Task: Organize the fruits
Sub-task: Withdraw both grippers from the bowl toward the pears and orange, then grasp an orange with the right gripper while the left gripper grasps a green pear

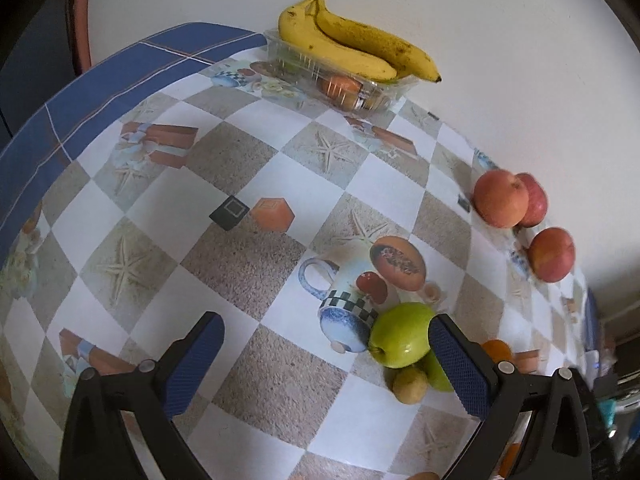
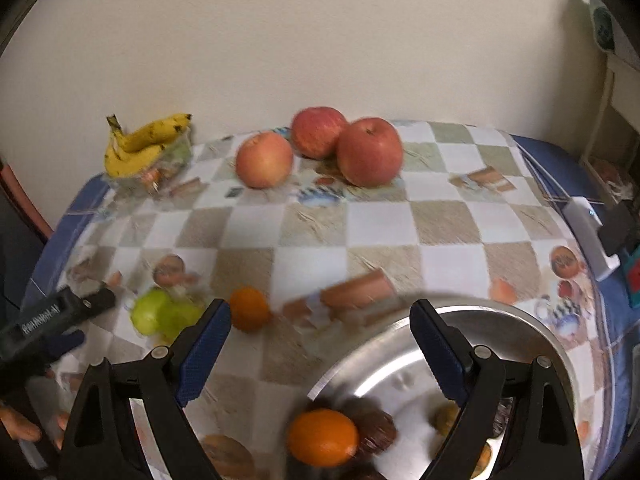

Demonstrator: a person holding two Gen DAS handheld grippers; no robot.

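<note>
My left gripper (image 1: 326, 354) is open and empty above the tablecloth; its right finger (image 1: 460, 364) sits just beside a green apple (image 1: 402, 334). A second green apple (image 1: 436, 374), a small yellowish fruit (image 1: 410, 384) and an orange (image 1: 496, 350) lie close by. My right gripper (image 2: 320, 348) is open and empty over the rim of a metal plate (image 2: 520, 332) that holds an orange (image 2: 322, 436) and dark fruits (image 2: 374, 420). Three red apples (image 2: 368, 152) stand near the wall. The green apples (image 2: 164, 314) and a loose orange (image 2: 249, 308) show left of it.
A clear plastic tray (image 1: 340, 80) with bananas (image 1: 352, 46) on top stands at the far corner by the wall. The left gripper's body (image 2: 52, 320) shows at the left of the right wrist view. A white device (image 2: 588, 236) lies at the table's right edge.
</note>
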